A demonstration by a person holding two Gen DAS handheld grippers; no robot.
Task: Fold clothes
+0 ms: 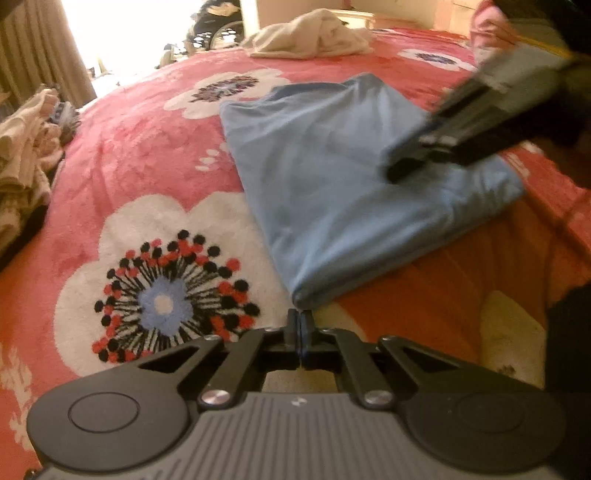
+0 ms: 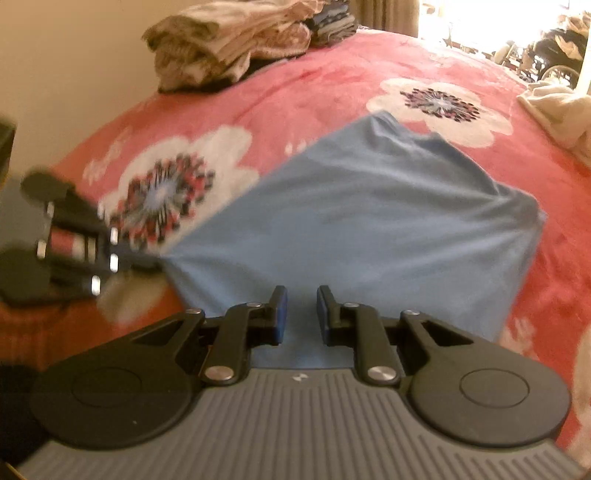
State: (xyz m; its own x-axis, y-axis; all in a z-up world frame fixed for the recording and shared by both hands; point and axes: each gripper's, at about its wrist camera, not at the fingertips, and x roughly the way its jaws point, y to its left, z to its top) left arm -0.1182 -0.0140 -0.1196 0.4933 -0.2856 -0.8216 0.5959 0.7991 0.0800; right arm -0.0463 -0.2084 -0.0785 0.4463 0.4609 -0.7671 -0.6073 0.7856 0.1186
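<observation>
Folded blue garment (image 1: 347,184), smooth, flat

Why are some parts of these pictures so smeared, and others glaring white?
Left wrist view: the right gripper is streaked by motion blur, and the window is blown out white. Right wrist view: the left gripper and nearby flower print are smeared; the fisheye curves the pink blanket.

Blanket (image 1: 155,155): pink-red w/ white flowers, centres blue, black & red dots; orange toward near edge. Folded garment (image 1: 332,184): plain light blue. Towel (image 1: 314,35): cream. Clothes pile (image 2: 229,40): beige/brown print. Gripper fingers (image 2: 280,314): black, blue pads.
</observation>
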